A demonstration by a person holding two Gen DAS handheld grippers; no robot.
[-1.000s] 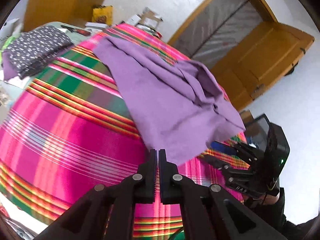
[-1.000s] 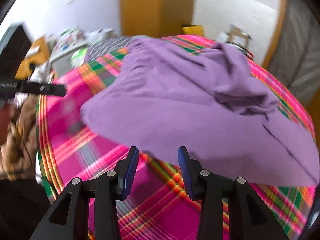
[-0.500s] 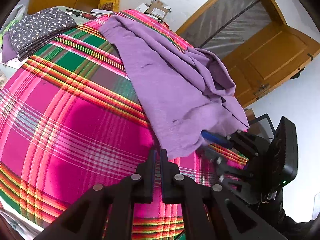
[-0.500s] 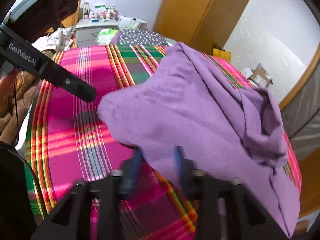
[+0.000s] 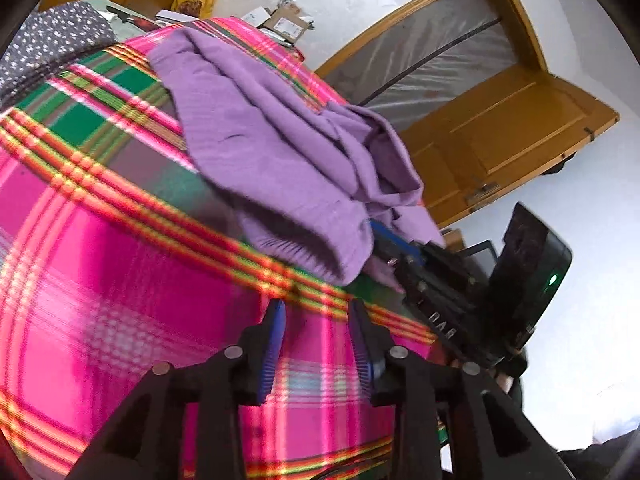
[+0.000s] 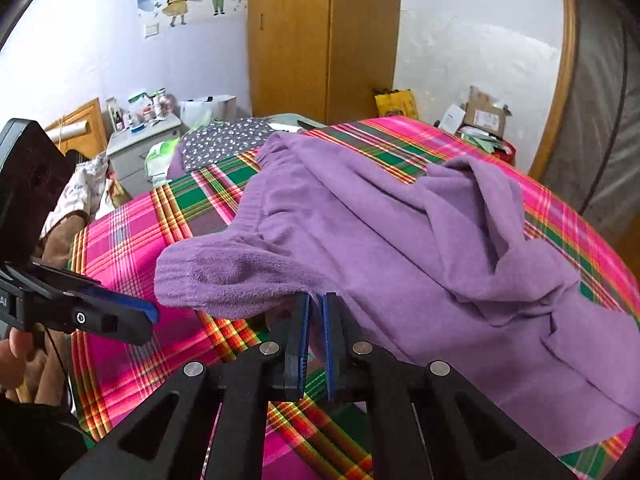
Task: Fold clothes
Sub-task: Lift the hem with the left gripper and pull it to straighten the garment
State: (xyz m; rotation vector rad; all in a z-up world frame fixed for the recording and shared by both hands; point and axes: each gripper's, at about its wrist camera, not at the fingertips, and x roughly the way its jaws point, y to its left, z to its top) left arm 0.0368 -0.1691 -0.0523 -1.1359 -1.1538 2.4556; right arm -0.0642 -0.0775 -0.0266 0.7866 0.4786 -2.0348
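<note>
A purple fleece garment [image 6: 380, 232] lies crumpled on a bed with a pink and green plaid cover [image 6: 132, 240]; it also shows in the left wrist view [image 5: 272, 148]. My right gripper [image 6: 316, 308] is shut on the garment's near edge and lifts it off the cover, so a ribbed cuff end [image 6: 192, 280] hangs out to the left. My left gripper [image 5: 316, 312] is open and empty, just in front of the lifted edge [image 5: 304, 248]. In the right wrist view the left gripper [image 6: 136, 312] sits to the left of the cuff.
A folded dark dotted garment [image 6: 228, 140] lies at the bed's far end. A grey nightstand [image 6: 140, 144] with bottles stands beyond it. A wooden wardrobe [image 6: 320, 36], cardboard boxes [image 6: 484, 116] and a wooden door [image 5: 504, 128] ring the bed.
My right gripper has closed on the garment's near edge and raised it. My left gripper has opened and moved closer to the lifted edge.
</note>
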